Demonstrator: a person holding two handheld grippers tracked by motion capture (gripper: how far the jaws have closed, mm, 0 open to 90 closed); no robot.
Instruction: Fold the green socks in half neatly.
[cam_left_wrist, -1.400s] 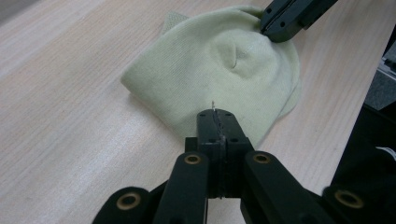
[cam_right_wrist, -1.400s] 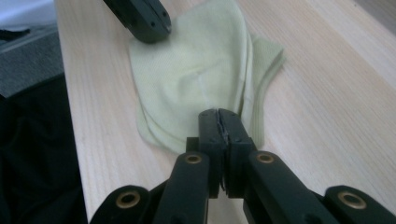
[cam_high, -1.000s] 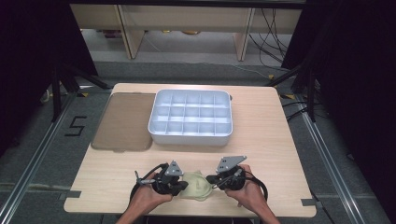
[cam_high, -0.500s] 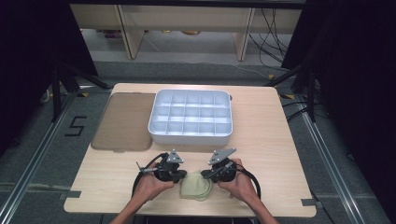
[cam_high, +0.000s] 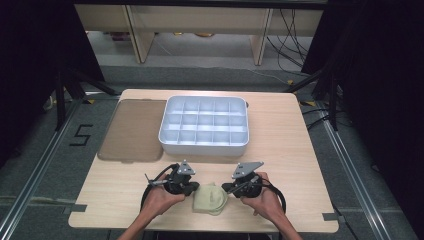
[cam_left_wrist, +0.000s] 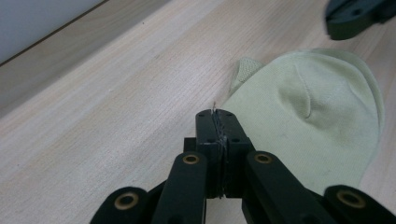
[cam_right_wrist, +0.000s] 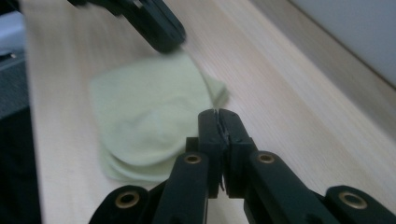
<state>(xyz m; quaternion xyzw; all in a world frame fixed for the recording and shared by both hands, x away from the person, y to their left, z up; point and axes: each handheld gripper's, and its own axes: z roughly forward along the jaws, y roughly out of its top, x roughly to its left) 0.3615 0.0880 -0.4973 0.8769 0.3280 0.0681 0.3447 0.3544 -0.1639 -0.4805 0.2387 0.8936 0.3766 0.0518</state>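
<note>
1. High view: folded pale-green cloth (cam_high: 210, 199) lies on the counter (cam_high: 280, 150) near its front edge, between left gripper (cam_high: 186, 189) and right gripper (cam_high: 229, 189). Compartment tray (cam_high: 204, 126) and brown lid (cam_high: 133, 129) sit farther back, well apart from it.
2. Left gripper view: jaws pressed together, nothing between them; tip just beside the cloth's (cam_left_wrist: 306, 123) edge, cloth to its right. My read: open before going in, approach low at the edge.
3. Right gripper view: jaws also closed and empty; cloth (cam_right_wrist: 149, 116) lies ahead-left, stacked layers visible. Likely best to catch all the layers at once, so the fold holds.
</note>
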